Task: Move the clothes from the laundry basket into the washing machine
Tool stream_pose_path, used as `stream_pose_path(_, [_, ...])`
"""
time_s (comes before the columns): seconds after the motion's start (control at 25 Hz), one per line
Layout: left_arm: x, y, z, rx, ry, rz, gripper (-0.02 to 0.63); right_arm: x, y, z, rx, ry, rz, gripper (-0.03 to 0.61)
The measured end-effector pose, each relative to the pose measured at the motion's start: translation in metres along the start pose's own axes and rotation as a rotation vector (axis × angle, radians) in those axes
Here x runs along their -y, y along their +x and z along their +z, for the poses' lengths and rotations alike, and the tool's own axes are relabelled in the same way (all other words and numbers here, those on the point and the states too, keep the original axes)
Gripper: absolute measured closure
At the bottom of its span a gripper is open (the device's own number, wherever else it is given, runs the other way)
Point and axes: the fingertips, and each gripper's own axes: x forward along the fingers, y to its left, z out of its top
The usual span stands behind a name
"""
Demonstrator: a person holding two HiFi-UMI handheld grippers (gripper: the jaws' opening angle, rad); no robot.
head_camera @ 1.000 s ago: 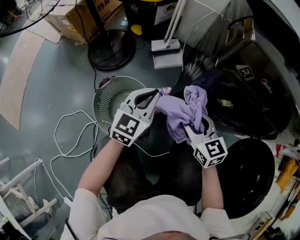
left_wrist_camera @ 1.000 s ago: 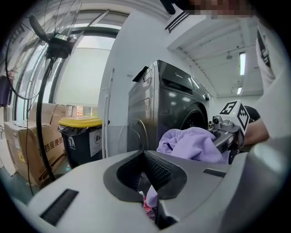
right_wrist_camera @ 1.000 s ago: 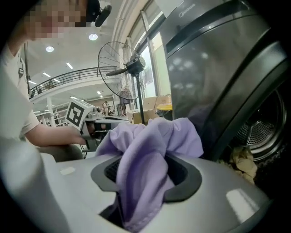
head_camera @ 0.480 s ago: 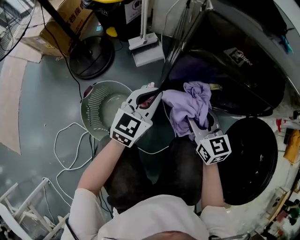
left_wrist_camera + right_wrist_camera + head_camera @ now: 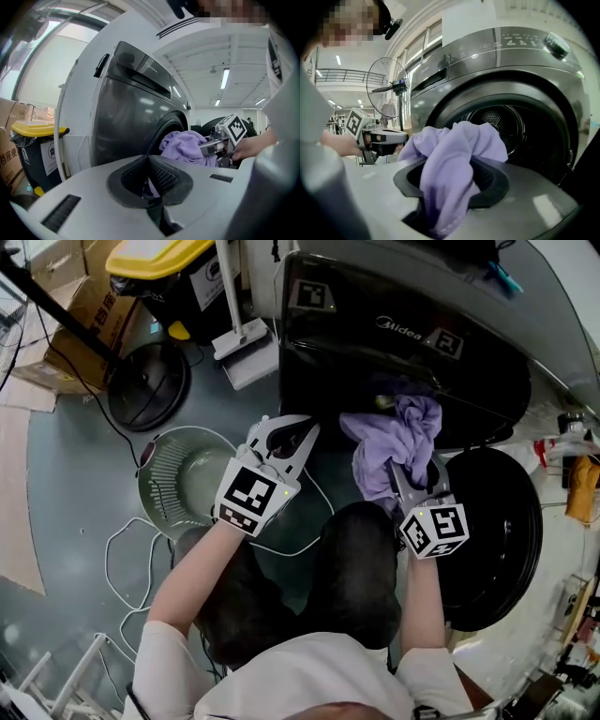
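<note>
Lavender garment (image 5: 394,437) has left the left gripper (image 5: 289,427), its fingers together, and reaches the washing machine (image 5: 403,324) clamped in the right gripper (image 5: 415,479).

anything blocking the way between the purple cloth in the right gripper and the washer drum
Nothing visible. The door is swung open to the side, and the drum mouth lies bare right behind the purple cloth.

- washing machine (image 5: 403,343): front dark grey, glossy, smooth; drum (image 5: 494,117) bright perforated metal
- garment (image 5: 394,442): lilac cloth; soft, matt, crumpled
- laundry basket (image 5: 161,474): pale green plastic; slotted wall
- left gripper (image 5: 295,427): pale grey matt plastic; pads (image 5: 164,176) black, ribbed
- floor (image 5: 75,474): smooth grey, dull sheen
</note>
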Motion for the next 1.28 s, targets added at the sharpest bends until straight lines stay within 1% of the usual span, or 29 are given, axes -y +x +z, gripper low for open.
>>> stream_pose_path(0.12, [0.010, 0.016, 0.001, 0.000, 0.003, -0.017, 0.607, 0.027, -0.008, 0.006, 0.032, -0.004, -0.069, 0.359])
stream_pose_path(0.28, [0.027, 0.032, -0.010, -0.014, 0.014, -0.045, 0.607, 0.054, -0.016, 0.004, 0.046, 0.003, -0.141, 0.359])
stream_pose_path(0.48, [0.034, 0.047, -0.038, -0.044, -0.017, -0.063, 0.607, 0.072, -0.013, -0.004, 0.046, -0.012, -0.177, 0.357])
stream_pose_path(0.56, [0.034, 0.050, -0.043, -0.060, 0.000, -0.068, 0.607, 0.080, -0.008, -0.006, 0.047, -0.022, -0.190, 0.357])
stream_pose_path(0.64, [0.032, 0.053, -0.041, -0.056, 0.008, -0.070, 0.607, 0.088, -0.001, -0.009, 0.053, -0.029, -0.206, 0.356])
stream_pose_path(0.8, [0.019, 0.054, -0.036, -0.037, -0.015, -0.052, 0.607, 0.106, 0.016, -0.012, 0.074, -0.046, -0.241, 0.354])
stream_pose_path(1.04, [0.011, 0.054, -0.037, -0.045, 0.006, -0.041, 0.607, 0.135, 0.049, -0.016, 0.101, -0.093, -0.285, 0.348])
stream_pose_path(1.2, [0.007, 0.055, -0.033, -0.026, -0.020, -0.043, 0.607, 0.147, 0.065, -0.028, 0.098, -0.103, -0.318, 0.344])
stream_pose_path(1.28, [0.005, 0.058, -0.038, -0.036, -0.020, -0.038, 0.607, 0.150, 0.071, -0.032, 0.099, -0.110, -0.327, 0.342])
